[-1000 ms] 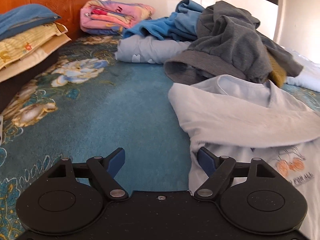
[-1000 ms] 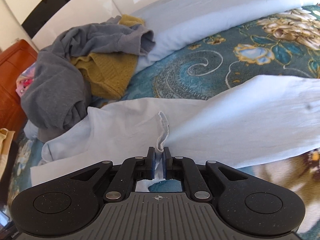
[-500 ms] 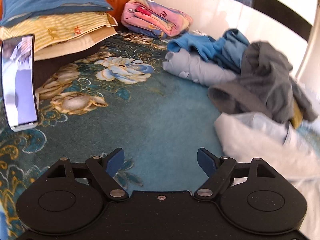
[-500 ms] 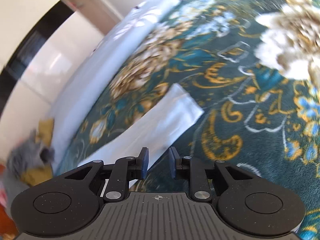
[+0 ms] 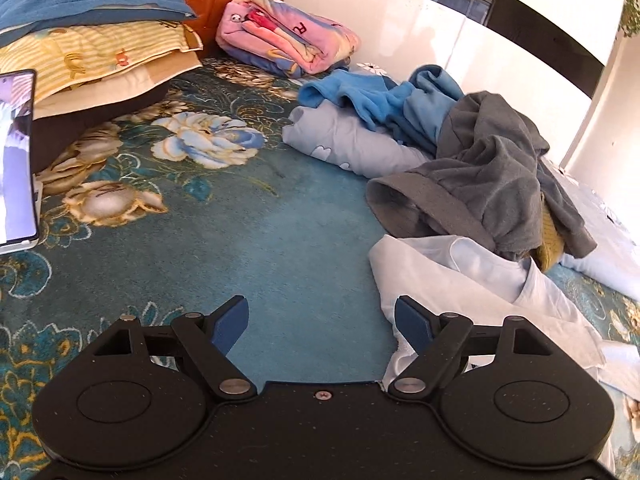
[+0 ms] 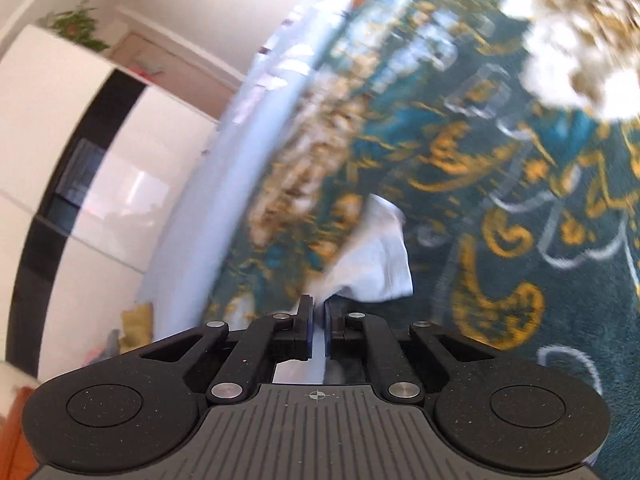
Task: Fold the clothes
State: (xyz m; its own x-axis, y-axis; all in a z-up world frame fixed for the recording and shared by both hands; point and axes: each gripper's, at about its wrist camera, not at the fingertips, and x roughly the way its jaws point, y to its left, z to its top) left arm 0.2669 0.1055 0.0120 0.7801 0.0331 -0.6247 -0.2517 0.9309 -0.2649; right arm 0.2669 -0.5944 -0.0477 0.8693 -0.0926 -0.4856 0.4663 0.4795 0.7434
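A pale blue shirt (image 5: 480, 276) lies crumpled on the teal floral bedspread (image 5: 260, 232), at the right of the left wrist view. My left gripper (image 5: 319, 306) hangs open above the bed with nothing between its fingers; its right finger is over the shirt's near edge. In the blurred, tilted right wrist view, the shirt's white-looking sleeve end (image 6: 376, 256) lies on the bedspread (image 6: 500, 280). My right gripper (image 6: 317, 304) is closing its jaws on that sleeve, and cloth shows between the pads.
A grey garment (image 5: 480, 184) is heaped behind the shirt over a mustard knit (image 5: 552, 240). Blue clothes (image 5: 380, 100), a folded pale piece (image 5: 344, 140) and a pink blanket (image 5: 288, 36) lie farther back. Stacked pillows (image 5: 80, 52) and a phone (image 5: 16, 156) are at the left.
My right gripper let go of the shirt's hem, swung along the sleeve to its end while rolling, opened briefly and closed on the sleeve. My left gripper rose and rolled, staying open.
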